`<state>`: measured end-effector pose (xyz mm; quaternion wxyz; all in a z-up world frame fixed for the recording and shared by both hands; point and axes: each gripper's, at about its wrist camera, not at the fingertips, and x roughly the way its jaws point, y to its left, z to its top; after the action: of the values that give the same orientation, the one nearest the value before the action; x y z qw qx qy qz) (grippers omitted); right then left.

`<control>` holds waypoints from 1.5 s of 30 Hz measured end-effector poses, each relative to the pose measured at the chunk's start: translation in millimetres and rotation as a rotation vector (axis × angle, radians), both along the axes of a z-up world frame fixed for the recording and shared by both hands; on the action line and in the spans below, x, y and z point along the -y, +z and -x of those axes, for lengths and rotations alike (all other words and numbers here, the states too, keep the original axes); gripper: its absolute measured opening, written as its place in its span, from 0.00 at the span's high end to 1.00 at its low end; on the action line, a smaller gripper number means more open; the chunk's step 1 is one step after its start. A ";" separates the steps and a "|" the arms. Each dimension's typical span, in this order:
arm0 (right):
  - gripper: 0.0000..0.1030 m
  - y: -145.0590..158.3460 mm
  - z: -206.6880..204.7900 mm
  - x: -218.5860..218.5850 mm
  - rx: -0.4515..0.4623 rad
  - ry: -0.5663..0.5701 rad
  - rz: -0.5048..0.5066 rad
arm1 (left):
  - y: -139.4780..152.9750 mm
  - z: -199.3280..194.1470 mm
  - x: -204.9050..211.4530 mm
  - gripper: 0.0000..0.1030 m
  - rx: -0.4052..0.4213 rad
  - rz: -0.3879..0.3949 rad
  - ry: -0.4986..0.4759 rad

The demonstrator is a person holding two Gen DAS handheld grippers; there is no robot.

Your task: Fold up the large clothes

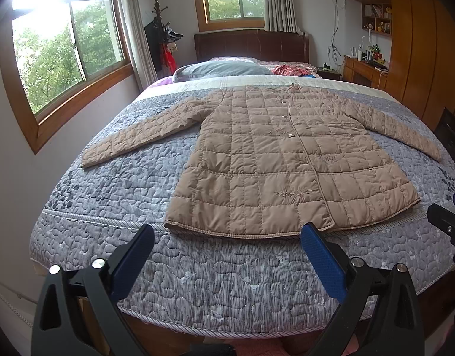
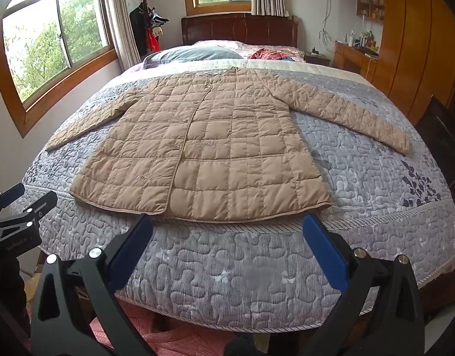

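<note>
A tan quilted coat (image 1: 275,160) (image 2: 203,148) lies flat and face up on the bed, buttoned, with both sleeves spread out to the sides and its hem toward me. My left gripper (image 1: 227,231) hovers open just short of the hem's left half, nothing between its blue pads. My right gripper (image 2: 227,222) hovers open before the hem's right half, also empty. In each view the other gripper shows at the edge: the right gripper (image 1: 447,222) and the left gripper (image 2: 20,207).
The bed carries a grey-purple quilted cover (image 1: 197,273) (image 2: 257,267) with a grey pillow (image 1: 221,68) and red clothes (image 1: 289,69) near the dark headboard. Windows stand on the left wall, a coat rack (image 1: 162,29) in the corner, wooden cabinets (image 1: 420,44) on the right.
</note>
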<state>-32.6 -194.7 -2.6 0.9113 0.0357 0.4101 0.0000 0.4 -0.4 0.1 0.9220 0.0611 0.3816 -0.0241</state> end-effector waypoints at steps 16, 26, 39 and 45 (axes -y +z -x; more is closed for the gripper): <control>0.03 -1.1 -0.3 1.6 0.001 0.000 -0.001 | -4.5 -4.3 -0.9 0.04 0.001 -0.006 0.000; 0.03 -0.7 -0.5 0.7 0.001 0.000 -0.002 | -4.5 -4.3 -0.7 0.04 0.001 -0.008 -0.001; 0.03 -0.7 -1.9 0.1 0.000 0.001 -0.002 | -0.9 -5.3 -1.6 0.04 0.001 -0.008 0.000; 0.03 -1.7 -2.1 0.1 -0.001 0.001 -0.001 | -3.2 -6.0 -1.9 0.04 0.001 -0.008 -0.001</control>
<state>-30.5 -194.8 -4.4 0.9112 0.0359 0.4105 0.0007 6.4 1.5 -3.1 0.9220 0.0651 0.3810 -0.0230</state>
